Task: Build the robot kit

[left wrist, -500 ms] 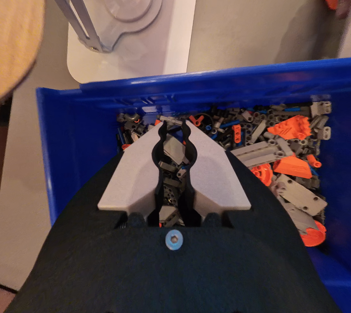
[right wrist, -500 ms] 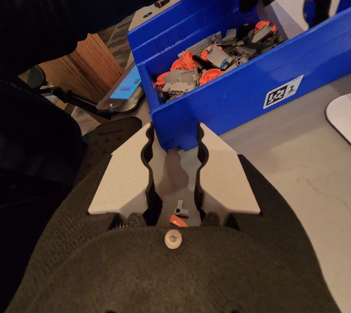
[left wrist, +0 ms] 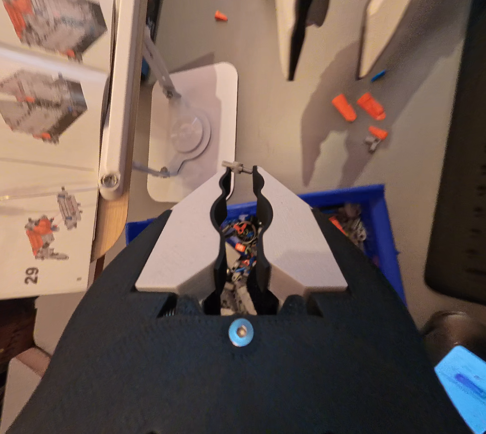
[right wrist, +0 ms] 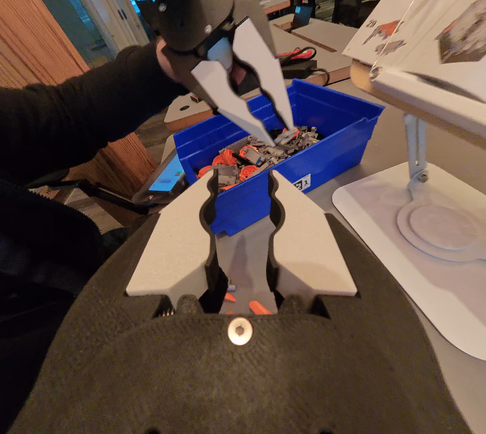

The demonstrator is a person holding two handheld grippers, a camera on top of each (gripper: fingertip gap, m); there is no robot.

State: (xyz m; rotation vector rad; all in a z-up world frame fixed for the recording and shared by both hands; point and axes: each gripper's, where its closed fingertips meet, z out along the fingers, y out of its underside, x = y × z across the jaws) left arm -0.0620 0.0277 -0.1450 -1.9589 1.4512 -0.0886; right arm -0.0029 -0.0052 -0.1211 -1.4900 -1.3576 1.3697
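- Left wrist view: the left gripper pinches a small grey axle pin crosswise between its fingertips, the pin sticking out past the tip at 9 o'clock.
- Below and behind the fingers sits the blue bin of grey, black and orange building pieces, seen through the gap between the jaws.
- At 11 o'clock from the tips lies the white stand base with its round disc; farther toward 9 o'clock the open instruction booklet rests on its tilted board.
- At 2 o'clock on the grey table, loose orange pieces lie together with a small grey connector; a lone orange bit lies at 12 o'clock.
- The right gripper hangs at 1 o'clock, blurred, its fingers spread.

- Right wrist view: the right gripper is spread wide, holding nothing, low over the table.
- Between its fingers near the base, orange pieces lie on the table.
- At 12 o'clock stands the blue bin; the left gripper is tipped down over its pile, tips pressed on a small grey piece.
- The stand base lies at 3 o'clock, the booklet at 1 o'clock, and a lit phone at 10 o'clock beside the bin.
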